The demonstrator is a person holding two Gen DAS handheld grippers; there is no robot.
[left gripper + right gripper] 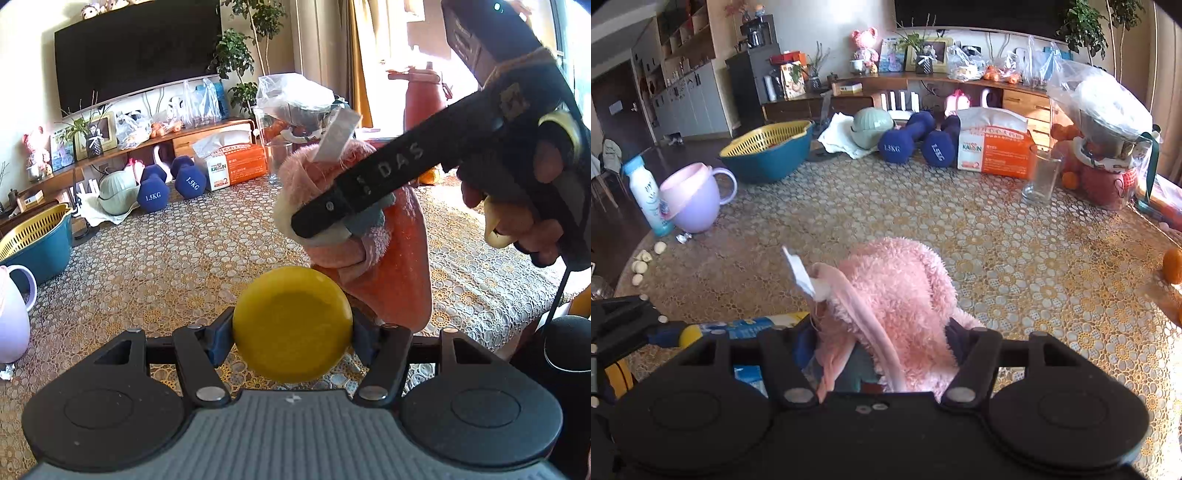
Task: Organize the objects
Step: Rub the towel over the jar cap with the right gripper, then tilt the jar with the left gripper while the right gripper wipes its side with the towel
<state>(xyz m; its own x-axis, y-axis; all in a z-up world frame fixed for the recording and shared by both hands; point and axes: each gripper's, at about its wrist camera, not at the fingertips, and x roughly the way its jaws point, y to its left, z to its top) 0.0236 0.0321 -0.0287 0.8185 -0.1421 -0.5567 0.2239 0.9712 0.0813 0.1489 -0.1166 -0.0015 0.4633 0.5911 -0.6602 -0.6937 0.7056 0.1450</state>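
Note:
My left gripper [291, 338] is shut on a round yellow cap [291, 323] of a blue-and-yellow bottle, which shows lying sideways in the right wrist view [746, 326]. My right gripper [879, 343] is shut on a fluffy pink slipper [897, 288] with a white tag [799, 275], held above the table. In the left wrist view the slipper [388, 266] hangs just beyond the yellow cap, gripped by the right gripper's black fingers [332, 214].
The lace-covered table [997, 258] holds a purple cup [690, 199], a white-blue bottle [646, 195], a blue-yellow basket [768, 151], two blue dumbbells [916, 142], a tissue box [993, 147], a glass [1041, 177], bagged items [1104, 118] and an orange [1172, 266].

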